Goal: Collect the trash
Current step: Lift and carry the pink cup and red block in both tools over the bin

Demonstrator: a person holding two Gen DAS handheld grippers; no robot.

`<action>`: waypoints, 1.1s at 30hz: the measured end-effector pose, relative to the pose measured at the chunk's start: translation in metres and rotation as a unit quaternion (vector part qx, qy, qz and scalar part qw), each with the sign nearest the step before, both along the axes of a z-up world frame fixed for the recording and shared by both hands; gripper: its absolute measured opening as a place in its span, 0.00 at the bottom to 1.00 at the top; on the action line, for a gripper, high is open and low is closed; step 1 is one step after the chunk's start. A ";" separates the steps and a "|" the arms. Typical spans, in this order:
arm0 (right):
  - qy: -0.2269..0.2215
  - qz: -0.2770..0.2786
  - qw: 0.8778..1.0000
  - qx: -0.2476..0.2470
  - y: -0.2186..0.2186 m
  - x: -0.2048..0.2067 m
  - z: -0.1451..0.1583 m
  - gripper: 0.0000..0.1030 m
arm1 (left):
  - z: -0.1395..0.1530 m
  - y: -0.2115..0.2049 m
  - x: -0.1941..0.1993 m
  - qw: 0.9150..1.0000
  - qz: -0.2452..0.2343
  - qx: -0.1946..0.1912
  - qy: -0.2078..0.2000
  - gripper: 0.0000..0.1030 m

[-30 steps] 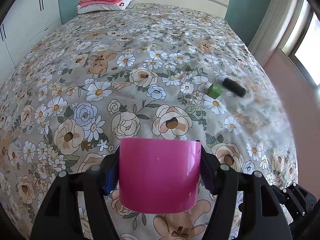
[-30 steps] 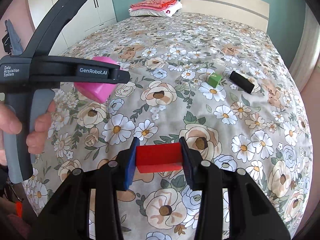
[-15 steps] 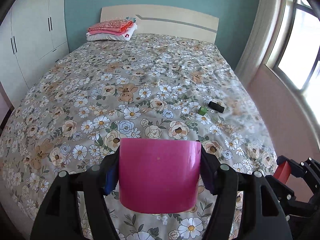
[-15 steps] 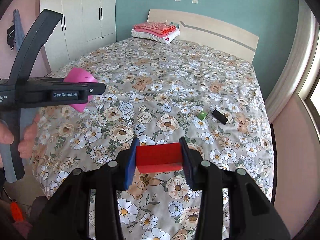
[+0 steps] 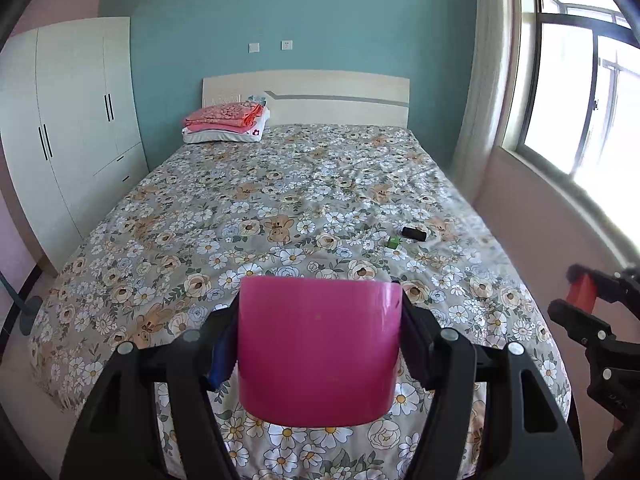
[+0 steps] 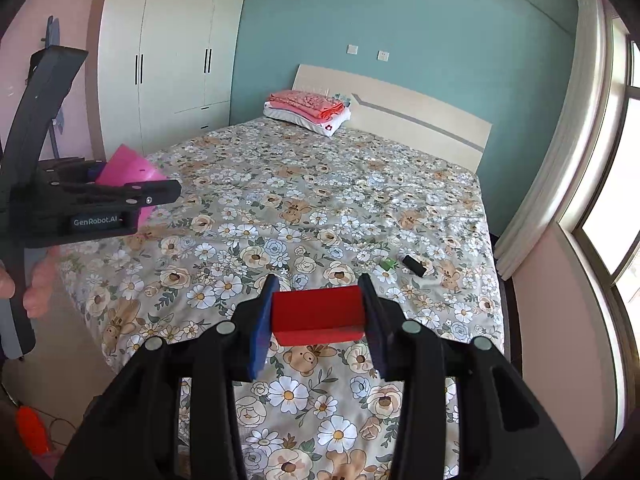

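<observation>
My left gripper [image 5: 320, 344] is shut on a pink cup [image 5: 319, 350], held in the air over the foot of the bed; the cup also shows in the right wrist view [image 6: 130, 174]. My right gripper [image 6: 318, 314] is shut on a red block [image 6: 318, 314], also held above the bed's foot; the block shows at the right edge of the left wrist view [image 5: 582, 292]. A small green block [image 5: 394, 242] [image 6: 387, 265] and a black cylinder [image 5: 414, 233] [image 6: 414, 265] lie side by side on the floral bedspread, right of centre.
The bed [image 5: 280, 200] fills the room's middle, with folded pink and white bedding [image 5: 226, 122] at the headboard. A white wardrobe [image 5: 68, 120] stands on the left. A window [image 5: 580, 92] and curtain are on the right. An orange object [image 6: 30, 430] lies on the floor.
Both grippers have drawn back and up from the bedspread, holding their objects. The whole bed and room now show; the green block and black cylinder look farther away.
</observation>
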State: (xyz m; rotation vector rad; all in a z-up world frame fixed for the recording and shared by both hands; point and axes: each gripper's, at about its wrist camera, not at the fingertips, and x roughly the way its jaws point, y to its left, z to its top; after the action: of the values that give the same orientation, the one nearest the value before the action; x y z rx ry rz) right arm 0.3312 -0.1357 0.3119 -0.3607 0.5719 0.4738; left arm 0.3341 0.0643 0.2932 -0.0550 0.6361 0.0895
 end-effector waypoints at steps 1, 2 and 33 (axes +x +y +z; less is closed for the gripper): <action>-0.004 0.000 1.000 0.000 -0.001 -0.011 0.004 0.40 | 0.004 0.000 -0.011 1.000 -0.003 0.003 -0.003 0.67; -0.008 0.000 1.000 0.000 -0.002 -0.022 0.008 0.40 | 0.007 -0.001 -0.023 1.000 -0.007 0.009 -0.005 0.67; 0.111 0.021 0.994 0.016 -0.037 -0.157 -0.173 0.40 | -0.194 0.011 -0.188 0.985 -0.129 0.046 0.105 0.67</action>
State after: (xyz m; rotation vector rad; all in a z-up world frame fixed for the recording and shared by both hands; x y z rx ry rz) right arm 0.1743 -0.1722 0.1394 -0.2910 0.7716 0.5673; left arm 0.1460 0.0755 0.0992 0.1284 0.8436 -0.1264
